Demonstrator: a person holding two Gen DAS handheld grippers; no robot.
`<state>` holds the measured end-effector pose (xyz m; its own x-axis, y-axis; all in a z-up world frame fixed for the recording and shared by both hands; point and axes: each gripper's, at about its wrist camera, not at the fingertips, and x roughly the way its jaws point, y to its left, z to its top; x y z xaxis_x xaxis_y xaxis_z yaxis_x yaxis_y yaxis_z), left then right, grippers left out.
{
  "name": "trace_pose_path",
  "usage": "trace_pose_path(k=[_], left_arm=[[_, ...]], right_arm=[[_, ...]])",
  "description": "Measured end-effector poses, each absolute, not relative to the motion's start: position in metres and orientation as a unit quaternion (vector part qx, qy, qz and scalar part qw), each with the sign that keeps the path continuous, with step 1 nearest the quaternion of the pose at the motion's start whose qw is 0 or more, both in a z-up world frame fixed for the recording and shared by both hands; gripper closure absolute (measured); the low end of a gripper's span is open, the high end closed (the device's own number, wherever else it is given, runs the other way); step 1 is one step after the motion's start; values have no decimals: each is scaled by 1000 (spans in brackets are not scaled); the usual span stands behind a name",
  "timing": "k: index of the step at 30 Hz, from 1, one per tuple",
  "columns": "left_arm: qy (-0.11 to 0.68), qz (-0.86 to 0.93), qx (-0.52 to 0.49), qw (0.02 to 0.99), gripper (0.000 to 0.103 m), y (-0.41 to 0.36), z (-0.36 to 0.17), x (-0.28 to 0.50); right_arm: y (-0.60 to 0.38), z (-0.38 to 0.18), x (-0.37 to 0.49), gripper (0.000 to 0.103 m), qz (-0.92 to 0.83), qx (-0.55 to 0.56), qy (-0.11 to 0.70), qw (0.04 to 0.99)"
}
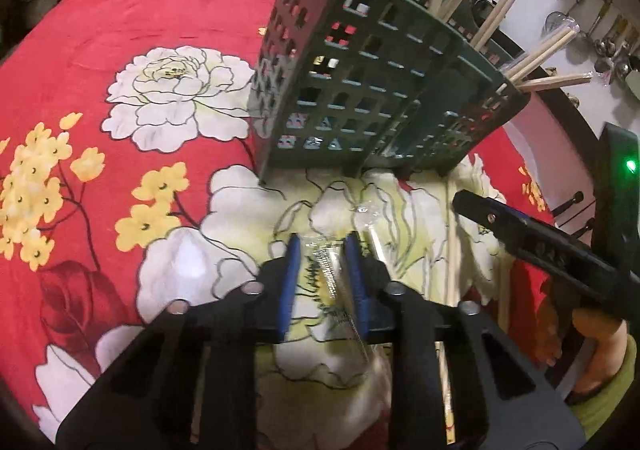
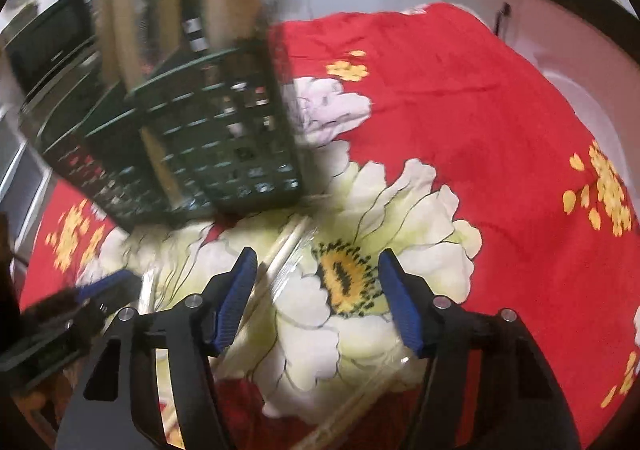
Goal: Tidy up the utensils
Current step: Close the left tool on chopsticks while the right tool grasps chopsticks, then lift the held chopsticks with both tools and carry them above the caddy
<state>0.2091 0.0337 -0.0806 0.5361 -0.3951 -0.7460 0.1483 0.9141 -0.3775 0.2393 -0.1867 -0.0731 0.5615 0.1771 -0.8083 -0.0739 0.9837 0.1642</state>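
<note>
A dark green lattice utensil caddy [image 1: 380, 89] stands on the red floral cloth, with several wrapped chopsticks [image 1: 480, 9] sticking out of its right compartment. My left gripper [image 1: 323, 250] is low over the cloth just in front of it. Its blue pads are close together on a clear-wrapped chopstick packet [image 1: 326, 274]. In the right wrist view the caddy [image 2: 224, 137] is blurred at upper left. My right gripper [image 2: 318, 286] stands open over a white flower, and a wrapped chopstick pair [image 2: 282, 250] lies beside its left pad. Its fingers hold nothing.
More loose chopsticks [image 1: 452, 250] lie on the cloth to the right of my left gripper, and another pair [image 2: 352, 410] lies near the bottom of the right wrist view. The right gripper's finger [image 1: 520, 226] reaches in from the right. White cabinets and hanging ladles [image 1: 604, 49] are behind the table.
</note>
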Motion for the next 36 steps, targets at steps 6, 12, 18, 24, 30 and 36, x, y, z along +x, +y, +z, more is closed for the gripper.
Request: trace_pose_path(k=[6, 12, 18, 24, 30, 36], left_arm=[[451, -160, -137, 868, 91, 40, -82, 204], [447, -160, -140, 869, 93, 41, -83, 204], [450, -162, -139, 867, 95, 42, -82, 204], [454, -167, -157, 861, 98, 52, -83, 204], [455, -169, -175, 857, 98, 63, -82, 200], [450, -168, -189, 856, 99, 74, -74, 192]], right_arm=[[-184, -81, 236, 48, 65, 17, 456, 887], [-190, -82, 224, 70, 70, -6, 459, 886], [-199, -76, 221, 88, 85, 30, 461, 883], [-211, -62, 220, 96, 106, 73, 449, 884], [-223, -54, 213, 97, 132, 114, 439, 881], [-224, -33, 206, 97, 171, 136, 413, 884]])
